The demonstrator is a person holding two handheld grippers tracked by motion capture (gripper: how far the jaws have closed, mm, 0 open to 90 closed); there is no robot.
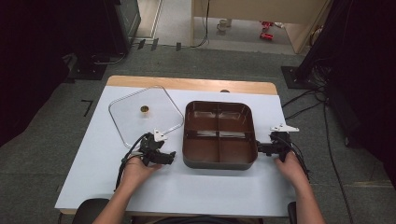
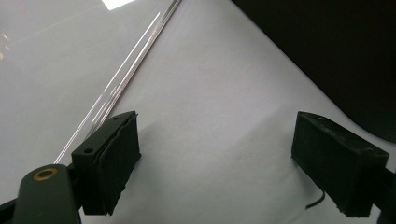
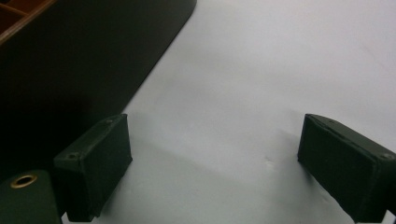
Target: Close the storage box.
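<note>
The left gripper (image 1: 169, 157) is resting low over the white surface (image 1: 93, 163) with its jaws spread wide and nothing between them, sitting just beside the left wall of the brown four-compartment tray (image 1: 219, 134). In the left gripper view, the metal rim of the clear lid (image 2: 126, 74) is running past its left jaw. The right gripper (image 1: 259, 148) is also standing wide and empty, its jaws close against the tray's right side. The clear lid, with its brass knob (image 1: 144, 109), is lying flat on the surface left of the tray.
</note>
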